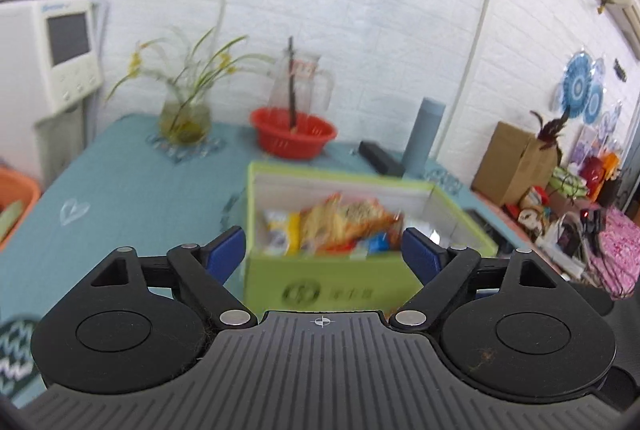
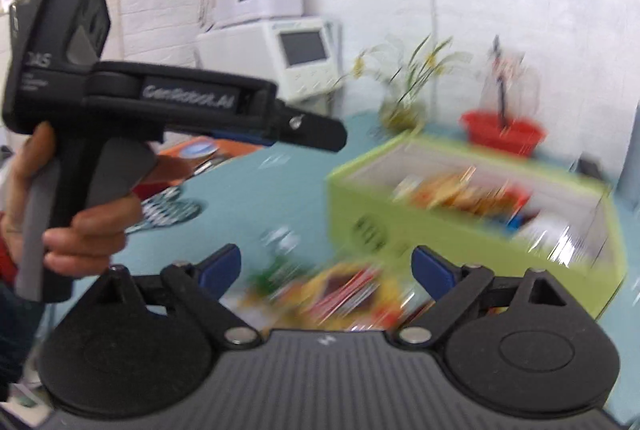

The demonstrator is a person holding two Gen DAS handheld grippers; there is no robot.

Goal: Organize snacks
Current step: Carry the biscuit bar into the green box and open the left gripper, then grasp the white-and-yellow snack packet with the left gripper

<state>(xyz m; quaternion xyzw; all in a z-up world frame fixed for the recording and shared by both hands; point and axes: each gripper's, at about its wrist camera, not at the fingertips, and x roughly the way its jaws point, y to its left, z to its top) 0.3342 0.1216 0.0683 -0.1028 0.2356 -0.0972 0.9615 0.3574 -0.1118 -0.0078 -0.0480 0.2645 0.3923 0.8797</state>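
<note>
Left wrist view: the left gripper [image 1: 322, 250] stands released and empty, facing the green box [image 1: 332, 282], where snack packets [image 1: 340, 226] already lie. Right wrist view: the right gripper [image 2: 326, 268], likewise spread and empty, hovers above loose snack packets [image 2: 340, 294] on the table [image 2: 256, 190], left of the box. Good practice, by judgement: lower squarely and close on one packet only.

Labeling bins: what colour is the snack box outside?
Lime green box, white inside; sharpest in the left wrist view.
</note>
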